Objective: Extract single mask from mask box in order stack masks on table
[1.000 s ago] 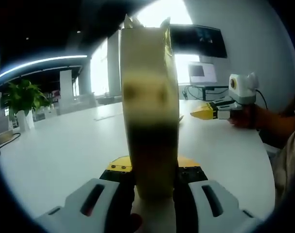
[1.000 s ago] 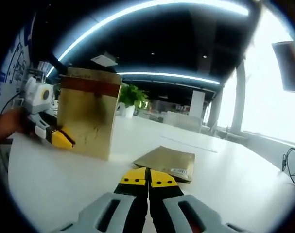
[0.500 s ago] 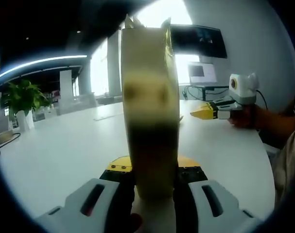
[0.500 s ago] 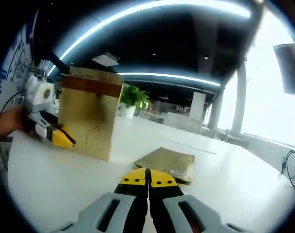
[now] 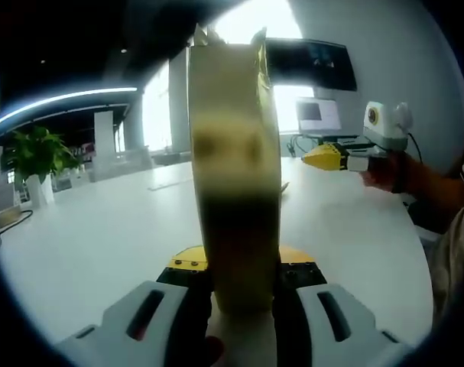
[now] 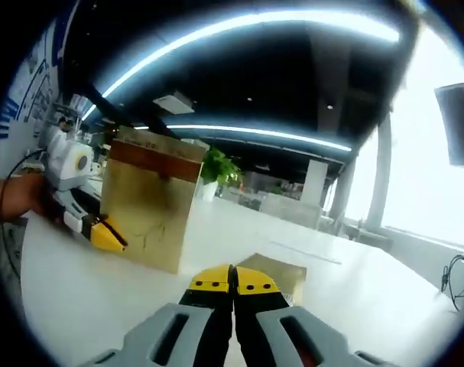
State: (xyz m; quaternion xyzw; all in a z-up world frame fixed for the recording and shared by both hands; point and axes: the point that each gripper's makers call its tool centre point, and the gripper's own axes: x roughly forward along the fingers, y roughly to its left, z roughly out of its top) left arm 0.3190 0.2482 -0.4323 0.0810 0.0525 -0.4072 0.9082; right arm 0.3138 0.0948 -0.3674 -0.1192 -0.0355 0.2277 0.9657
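The left tongs (image 5: 239, 287) clamped the mask box (image 6: 147, 200) upright on the surface (image 5: 102, 229); the right tongs (image 6: 233, 284), closed and empty, should approach the box's top opening squarely

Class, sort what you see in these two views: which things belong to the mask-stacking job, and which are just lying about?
Job in hand:
- mask box, clamped by the left gripper
- flat mask packet on the white table
- right gripper, jaws closed

Just about:
- potted plant
- wall screen
- monitor
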